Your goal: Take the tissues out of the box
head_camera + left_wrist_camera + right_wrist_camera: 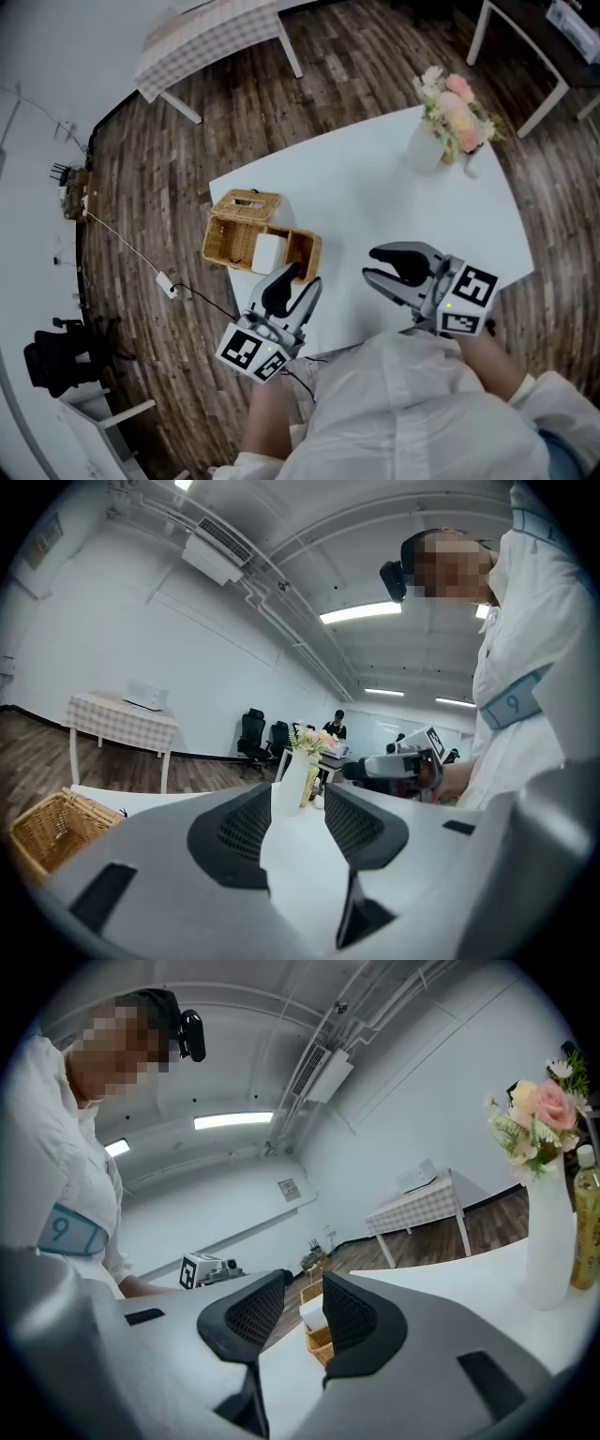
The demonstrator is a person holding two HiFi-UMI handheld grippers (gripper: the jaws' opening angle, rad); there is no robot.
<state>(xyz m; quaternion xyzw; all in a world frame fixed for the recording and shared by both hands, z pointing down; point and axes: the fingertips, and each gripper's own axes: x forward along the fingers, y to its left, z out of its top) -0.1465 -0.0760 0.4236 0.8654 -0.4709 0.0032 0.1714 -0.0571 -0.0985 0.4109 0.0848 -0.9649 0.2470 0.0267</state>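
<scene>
L hand-held gripper jaws apart, by tissue box

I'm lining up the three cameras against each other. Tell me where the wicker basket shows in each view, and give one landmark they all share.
Head view: the wicker basket is left of centre, at the white table's left edge.
Left gripper view: low at the picture's left edge.
Right gripper view: small, low centre.
Shared landmark: the vase of flowers, upper right in the head view, centre in the left gripper view, far right in the right gripper view.
</scene>
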